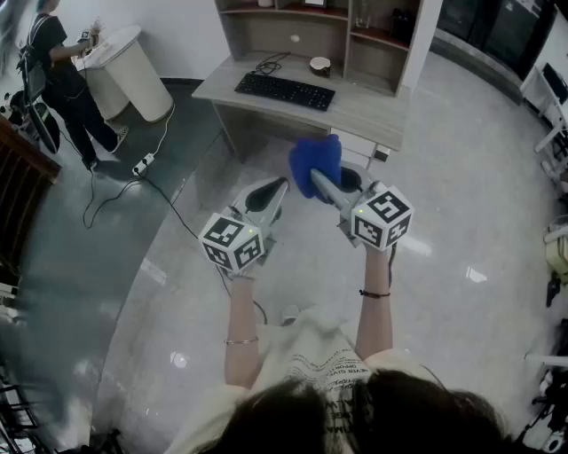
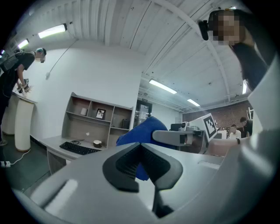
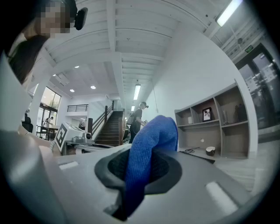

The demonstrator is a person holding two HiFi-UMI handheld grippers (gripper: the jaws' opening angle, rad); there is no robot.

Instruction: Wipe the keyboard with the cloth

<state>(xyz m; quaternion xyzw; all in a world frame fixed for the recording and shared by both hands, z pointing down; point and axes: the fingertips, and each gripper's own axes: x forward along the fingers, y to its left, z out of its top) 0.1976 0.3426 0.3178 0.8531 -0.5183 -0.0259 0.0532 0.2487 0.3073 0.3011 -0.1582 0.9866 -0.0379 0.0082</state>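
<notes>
A black keyboard lies on the grey desk ahead of me; it shows small at the lower left of the left gripper view. My right gripper is shut on a blue cloth, which stands up between its jaws. The cloth also appears in the left gripper view. My left gripper is shut with nothing in it, held beside the right one, well short of the desk.
The desk carries a shelf unit, a small bowl and a cable. A person stands at a white round table at far left. A power strip and cord lie on the floor.
</notes>
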